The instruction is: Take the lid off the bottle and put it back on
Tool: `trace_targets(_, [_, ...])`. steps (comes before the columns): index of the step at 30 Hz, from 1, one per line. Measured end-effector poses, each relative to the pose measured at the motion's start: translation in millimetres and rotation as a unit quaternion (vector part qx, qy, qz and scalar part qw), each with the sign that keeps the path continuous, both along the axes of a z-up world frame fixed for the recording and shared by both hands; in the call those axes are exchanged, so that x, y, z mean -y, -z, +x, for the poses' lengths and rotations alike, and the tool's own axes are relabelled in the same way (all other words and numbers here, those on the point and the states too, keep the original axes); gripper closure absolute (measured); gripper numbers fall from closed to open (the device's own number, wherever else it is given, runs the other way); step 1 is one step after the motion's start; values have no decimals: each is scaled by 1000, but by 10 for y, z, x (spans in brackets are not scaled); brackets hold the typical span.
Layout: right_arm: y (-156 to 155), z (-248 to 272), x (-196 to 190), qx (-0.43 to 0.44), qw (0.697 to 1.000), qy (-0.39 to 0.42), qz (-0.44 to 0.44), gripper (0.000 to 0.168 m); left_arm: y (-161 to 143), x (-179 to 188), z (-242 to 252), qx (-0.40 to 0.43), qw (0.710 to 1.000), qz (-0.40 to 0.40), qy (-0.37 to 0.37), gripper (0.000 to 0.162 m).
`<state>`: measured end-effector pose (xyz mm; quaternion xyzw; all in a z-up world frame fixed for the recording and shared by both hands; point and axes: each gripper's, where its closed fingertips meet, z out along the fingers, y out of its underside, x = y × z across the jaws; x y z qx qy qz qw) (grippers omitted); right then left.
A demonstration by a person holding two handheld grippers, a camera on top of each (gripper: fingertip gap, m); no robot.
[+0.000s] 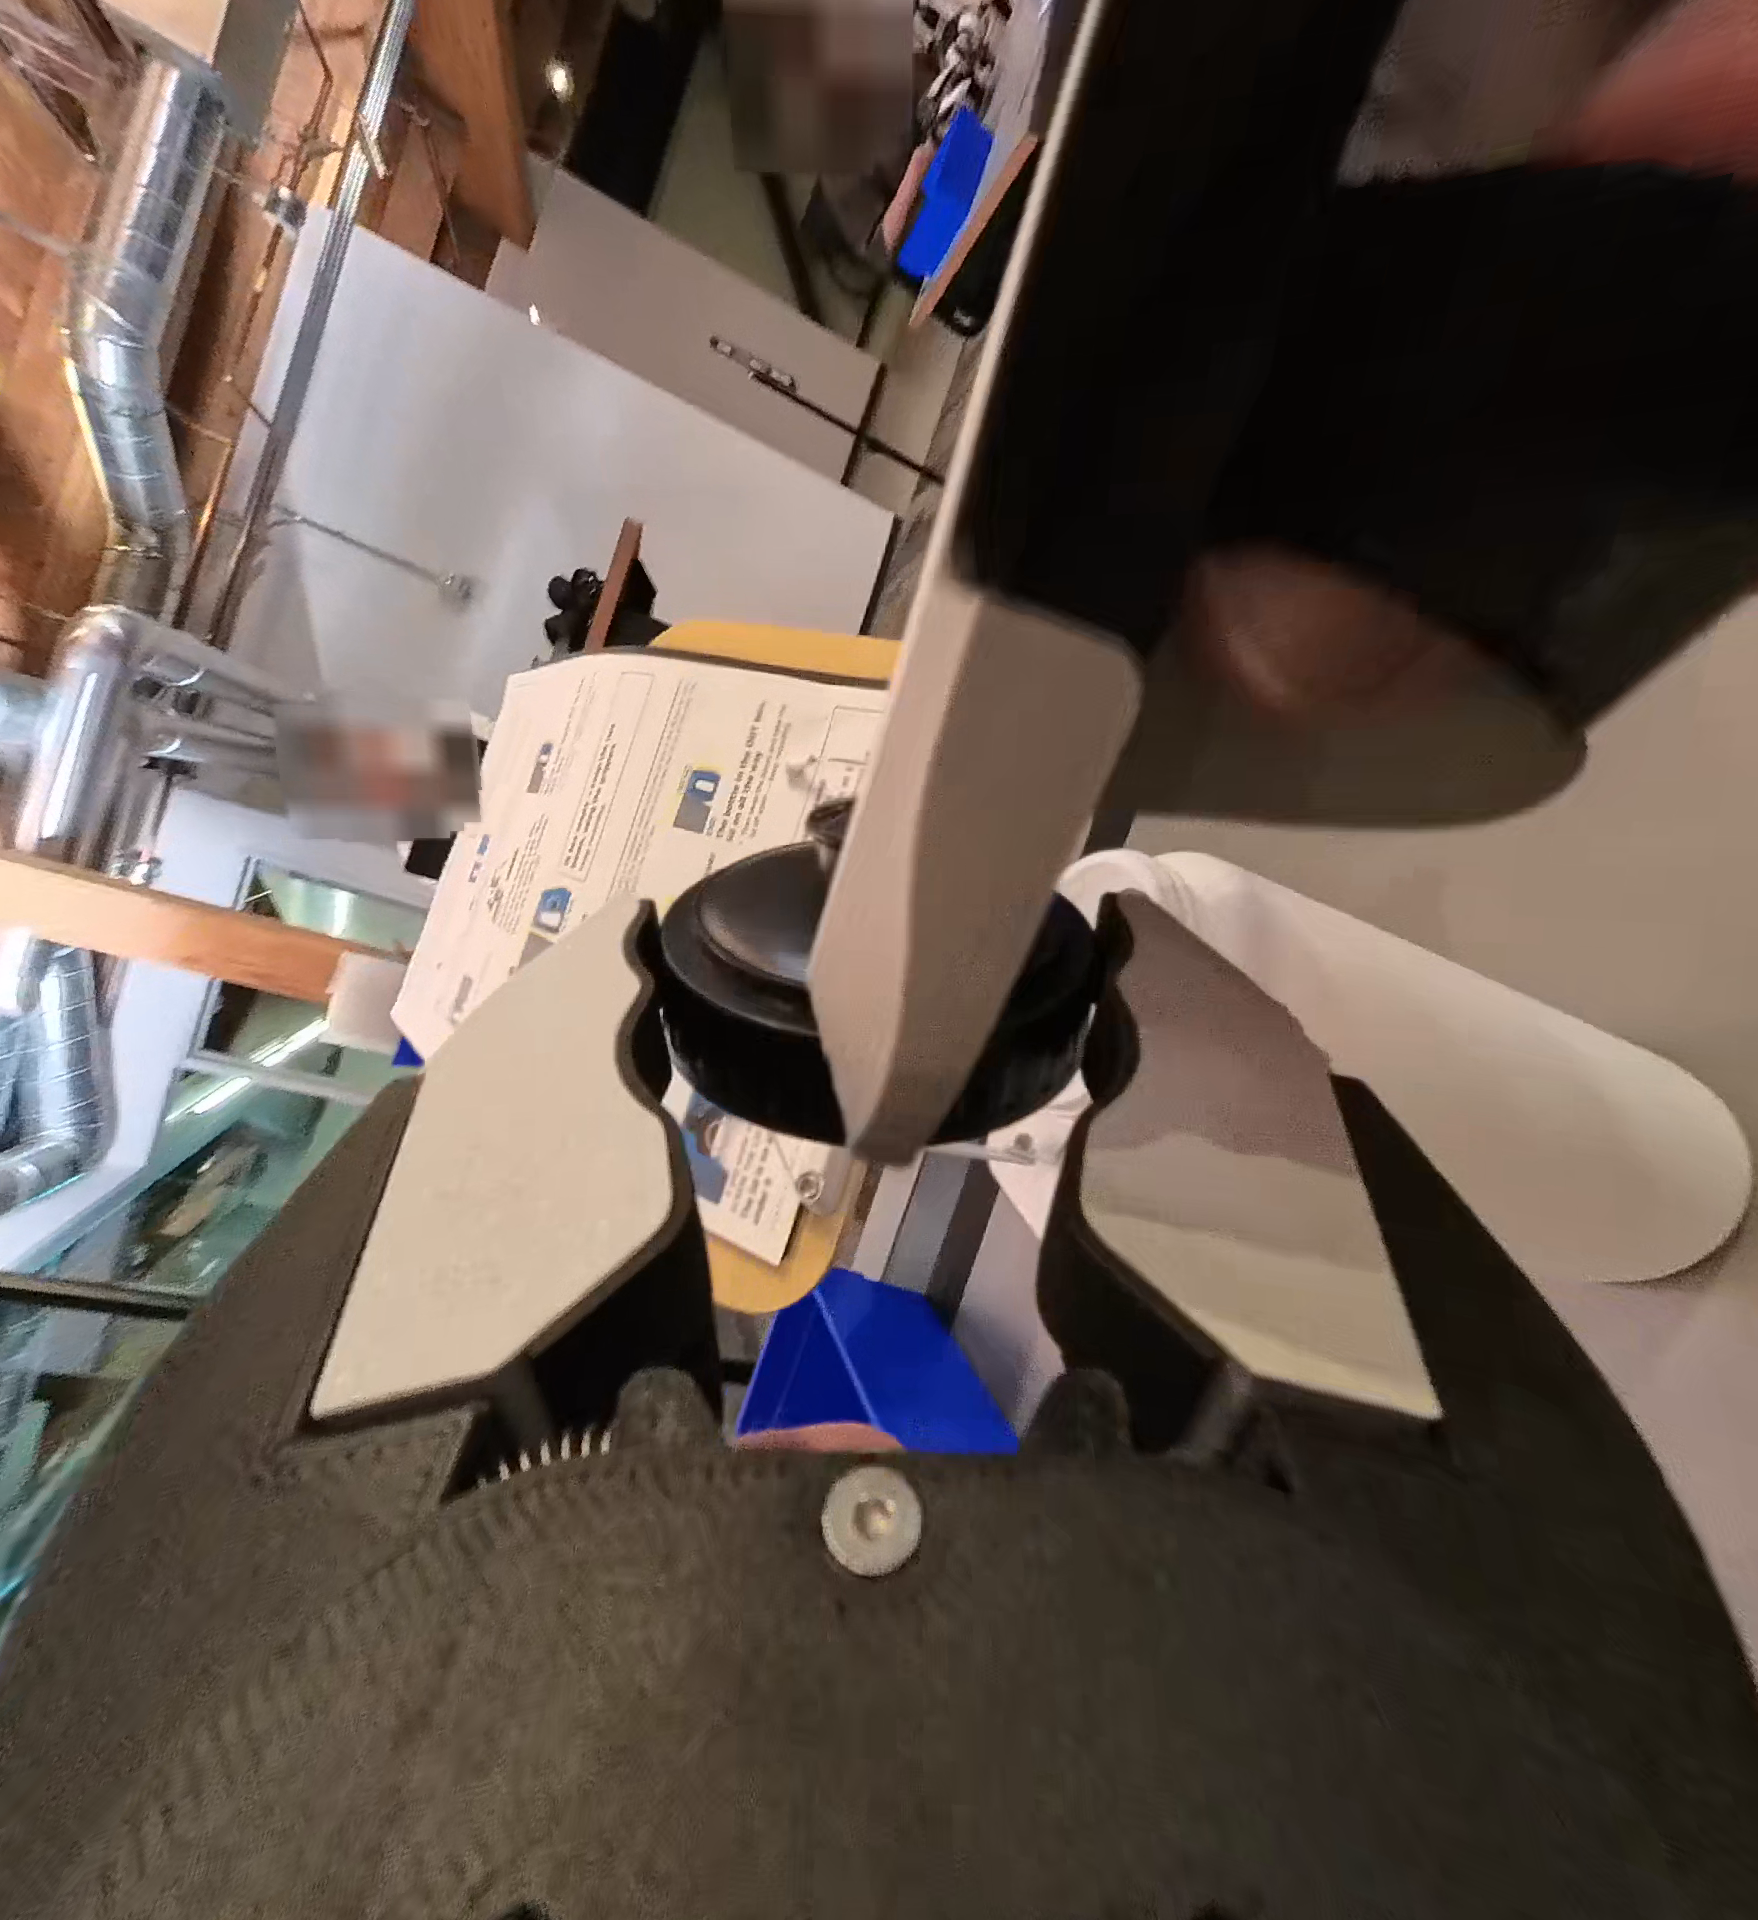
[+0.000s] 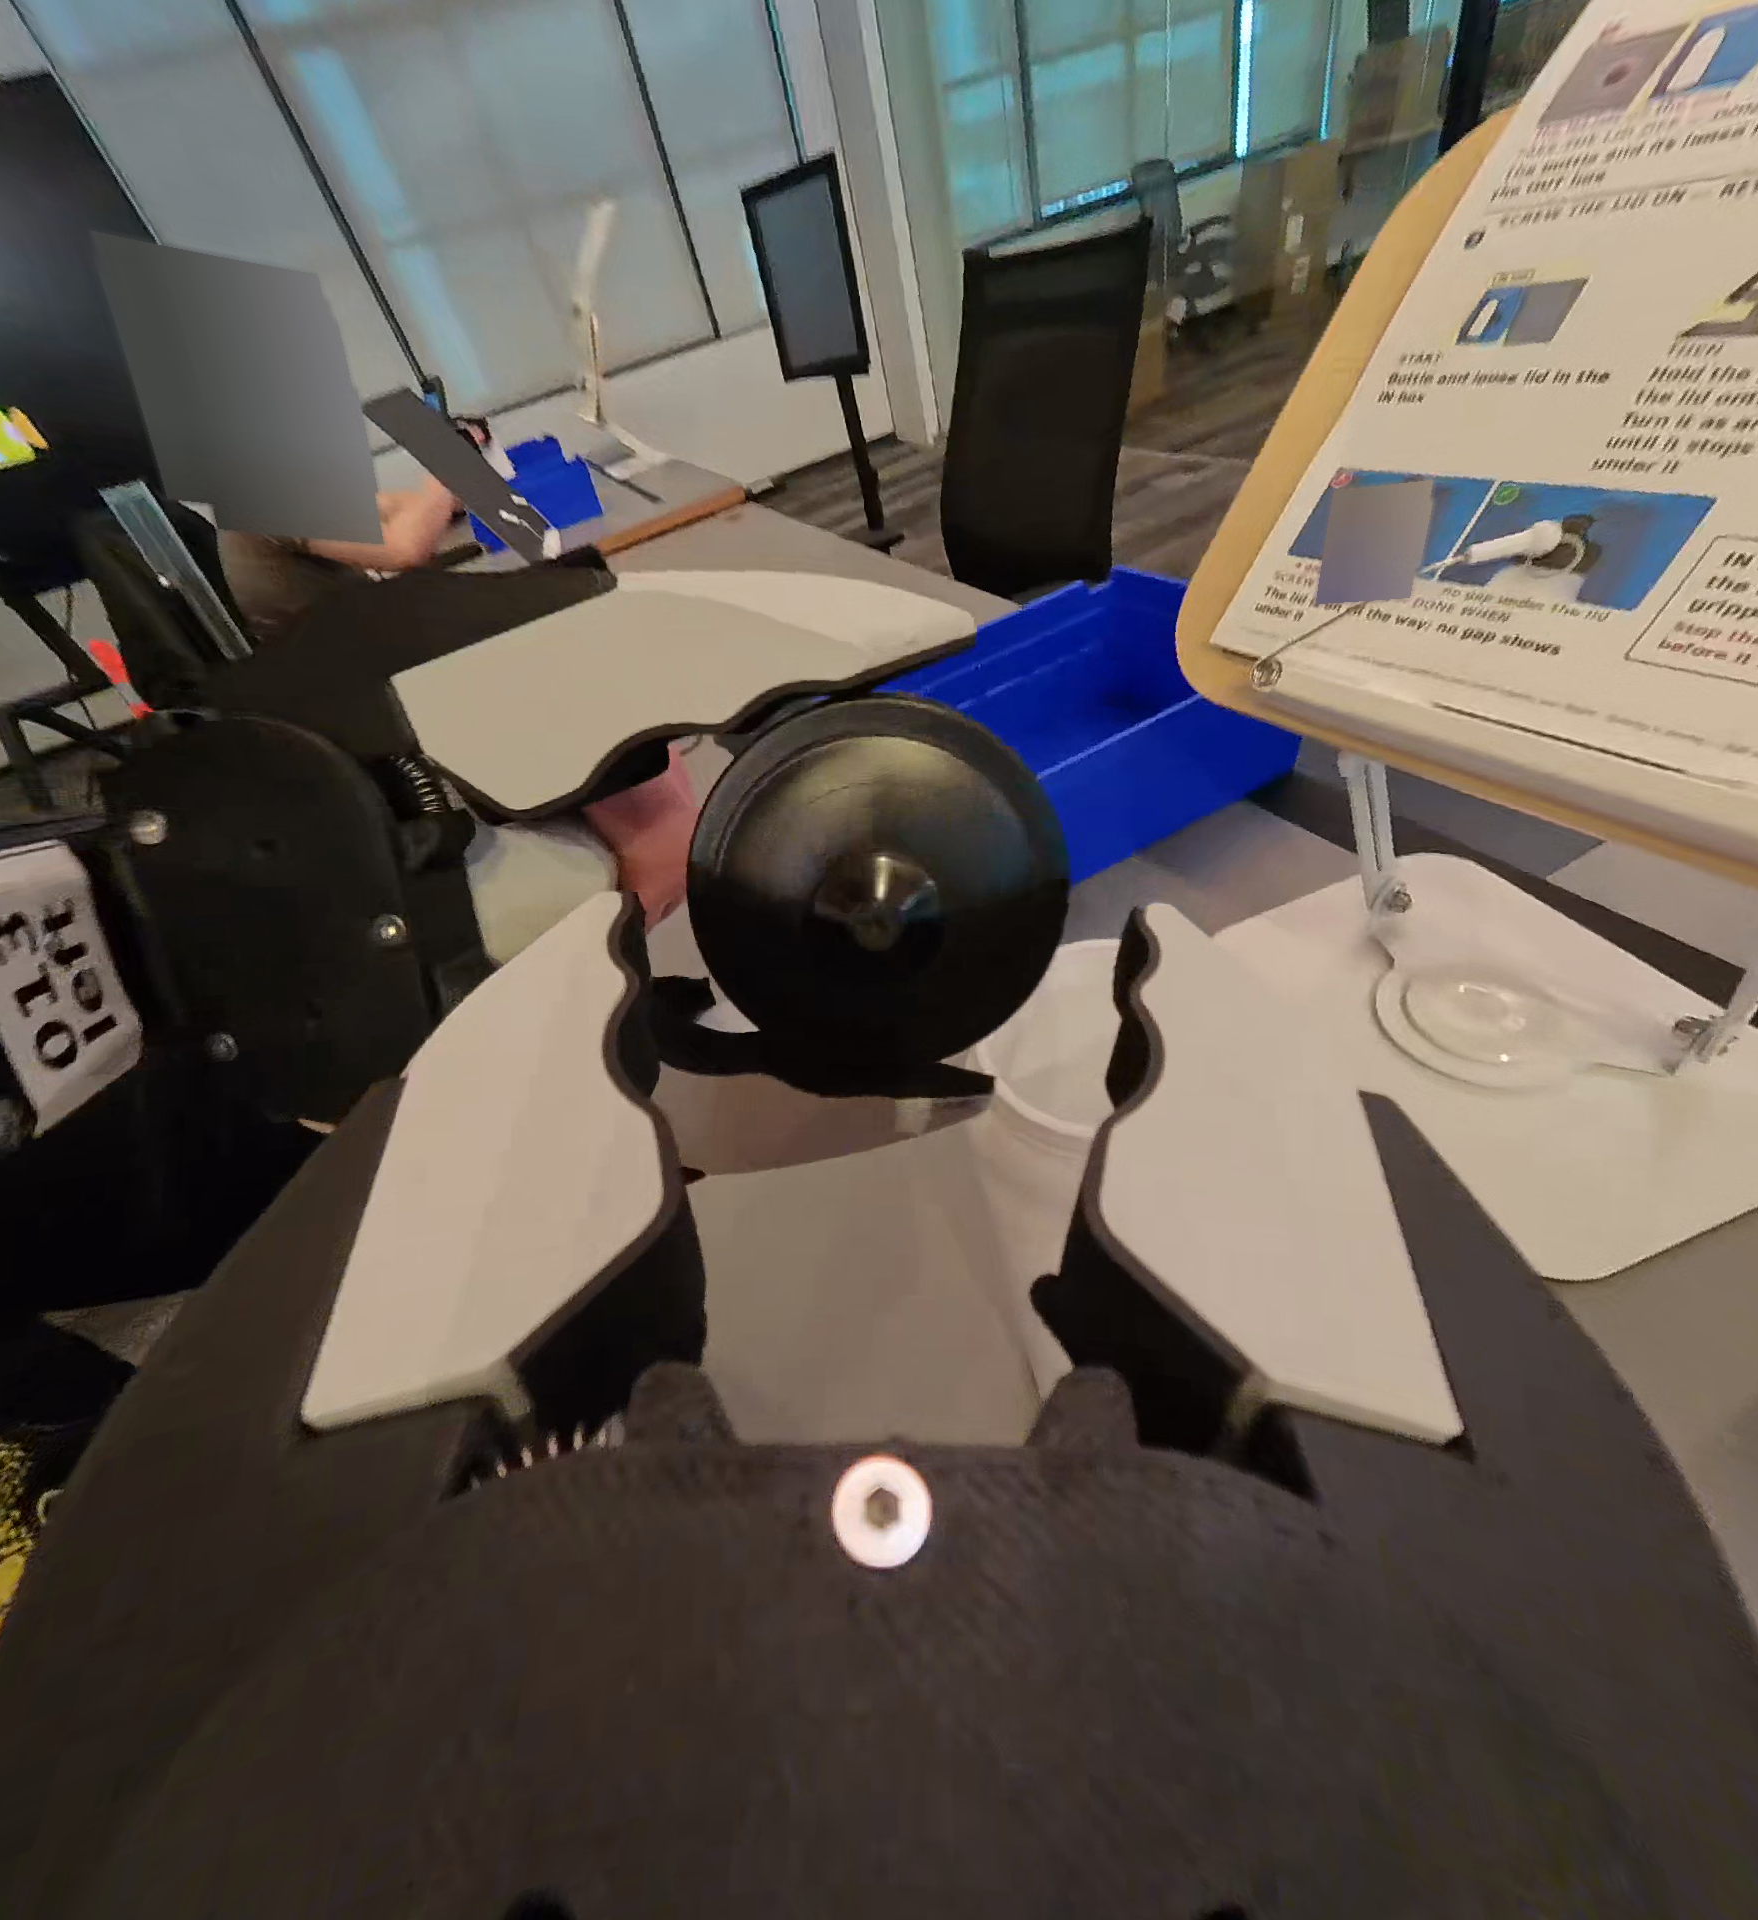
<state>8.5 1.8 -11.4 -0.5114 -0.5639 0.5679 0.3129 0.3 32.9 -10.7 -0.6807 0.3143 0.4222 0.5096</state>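
Grey worktop (image 2: 1685, 1351) is carrying a blue bin (image 2: 1114, 707) and an instruction stand (image 2: 1477, 416). You are holding the black lid (image 2: 875, 894) in the left hand-held gripper (image 1: 875, 997), closed on its ribbed rim, well off the white bottle (image 1: 1426, 1060) lying behind. Your right hand-held gripper (image 2: 875, 1029) is standing open, empty, facing the lid. Judging so, the lid is off; next you should be lining it squarely with the bottle neck.

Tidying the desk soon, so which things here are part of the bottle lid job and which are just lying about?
In the job: black lid, white bottle, left gripper, right gripper.
Lying about: instruction board, black chair, standing screen.
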Motion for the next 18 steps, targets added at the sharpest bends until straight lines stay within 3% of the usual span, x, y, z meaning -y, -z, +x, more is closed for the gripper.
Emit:
trace_targets(6, [65, -74, 6, 4, 1000, 6, 8, 95, 63, -26, 24, -25, 1000, -4, -14, 84])
trace_targets(18, [87, -67, -3, 8, 1000, -12, 8, 95, 75, -37, 40, -11, 1000, 3, -4, 84])
